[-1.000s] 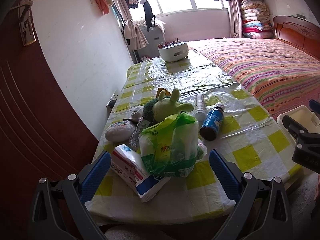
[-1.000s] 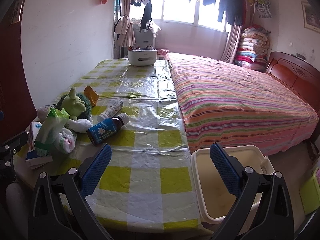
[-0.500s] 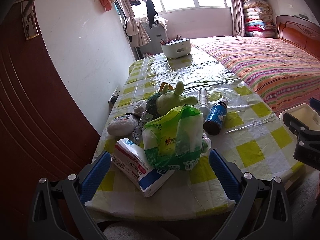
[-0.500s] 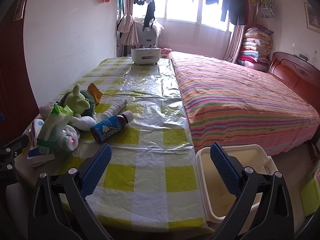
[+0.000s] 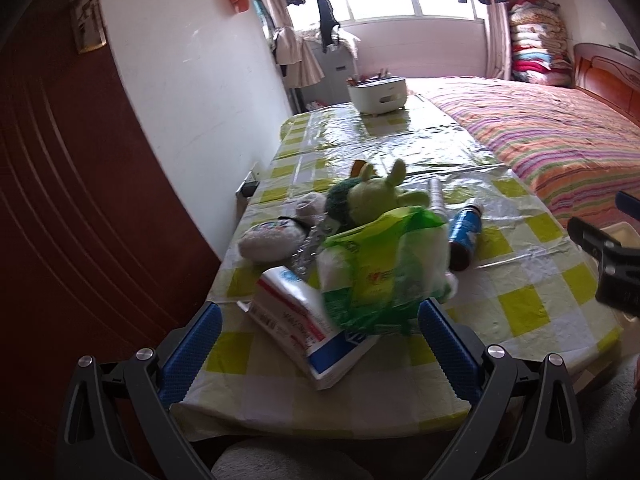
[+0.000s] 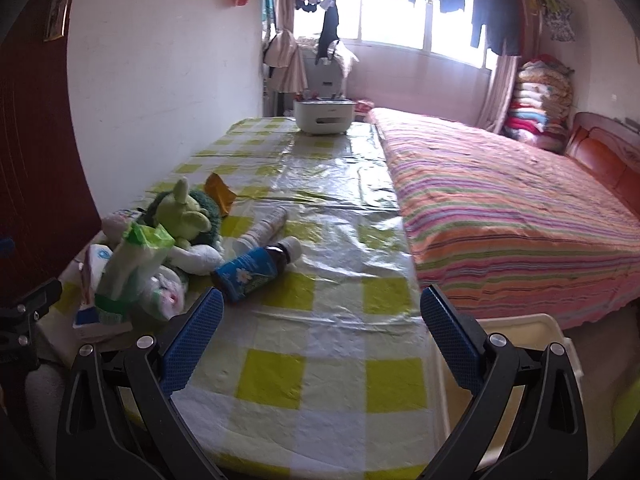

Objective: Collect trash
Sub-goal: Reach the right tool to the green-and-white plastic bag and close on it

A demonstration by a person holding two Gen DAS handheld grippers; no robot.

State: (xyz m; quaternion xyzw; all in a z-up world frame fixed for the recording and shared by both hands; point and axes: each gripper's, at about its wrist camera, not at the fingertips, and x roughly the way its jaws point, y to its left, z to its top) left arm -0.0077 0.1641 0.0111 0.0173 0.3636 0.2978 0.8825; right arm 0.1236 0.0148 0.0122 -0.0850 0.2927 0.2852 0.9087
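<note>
A pile of items lies at the near left end of the checked table: a green plastic bag, a white-red-blue packet, a dark bottle with a blue label lying on its side, a white tube and an orange wrapper. My left gripper is open, its blue pads flanking the packet and bag without touching them. My right gripper is open over the table's near edge, right of the bottle. A cream bin stands below the table's right corner.
A green plush toy and a white plush lie in the pile. A white box sits at the table's far end. A striped bed adjoins the right side; a dark red door and white wall stand left.
Both grippers have moved forward and closer to the table; the pile now sits nearer the left gripper's fingers. Both stay open, and nothing on the table has moved.
</note>
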